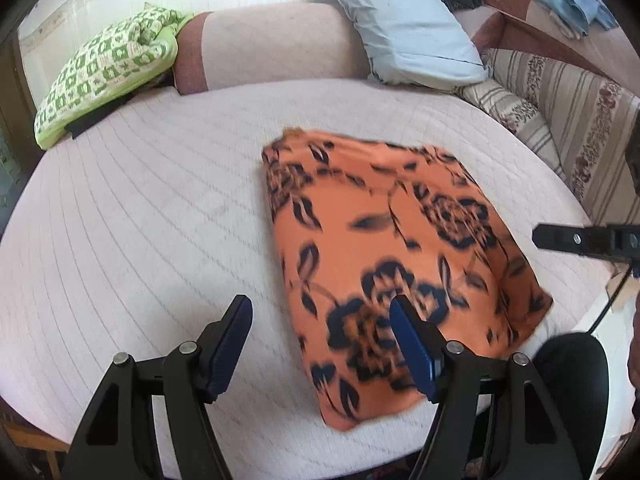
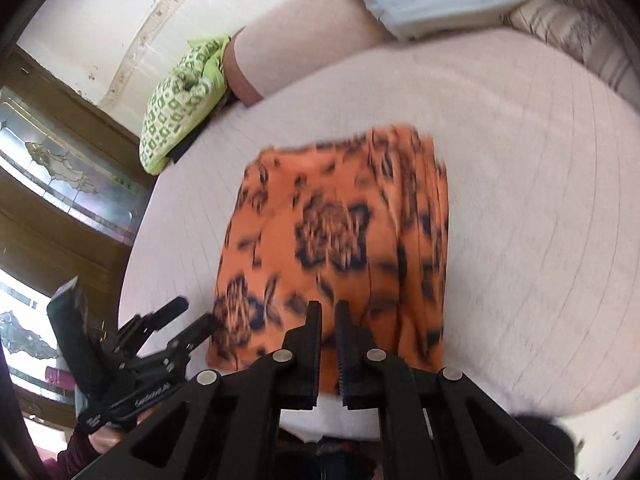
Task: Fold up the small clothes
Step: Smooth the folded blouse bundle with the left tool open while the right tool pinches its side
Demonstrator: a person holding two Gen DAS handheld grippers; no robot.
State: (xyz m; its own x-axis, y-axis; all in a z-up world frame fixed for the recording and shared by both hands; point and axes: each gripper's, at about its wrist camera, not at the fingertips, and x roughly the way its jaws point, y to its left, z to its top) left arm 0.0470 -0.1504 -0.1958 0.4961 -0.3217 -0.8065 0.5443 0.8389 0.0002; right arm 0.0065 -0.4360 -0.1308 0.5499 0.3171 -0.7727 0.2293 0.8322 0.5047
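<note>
At the far left, a green and white patterned cloth point(image 1: 108, 76) lies bunched at the back edge of the pale quilted bed cover point(image 1: 140, 208), against a pinkish bolster point(image 1: 276, 44). Nearer, the left gripper point(image 1: 320, 320) hovers above the cover with its blue-padded fingers point(image 1: 230, 344) wide apart and nothing between them; the right-hand finger overlaps the near left corner of the cloth in the view, but no contact can be seen. The orange cloth with a dark flower print point(image 1: 384, 240) lies folded into a rough rectangle on the middle of the cover, flat and somewhat blurred in both views. Behind it a light blue pillow point(image 1: 404, 24) leans against the bolster, with a striped flowered cushion point(image 1: 560, 120) further right. In the right wrist view, the right gripper point(image 2: 328, 312) sits over the near edge of the orange cloth, its black fingers almost together with only a thin gap, and no fabric visibly caught between them. A hand holding the other gripper shows at lower left there.
</note>
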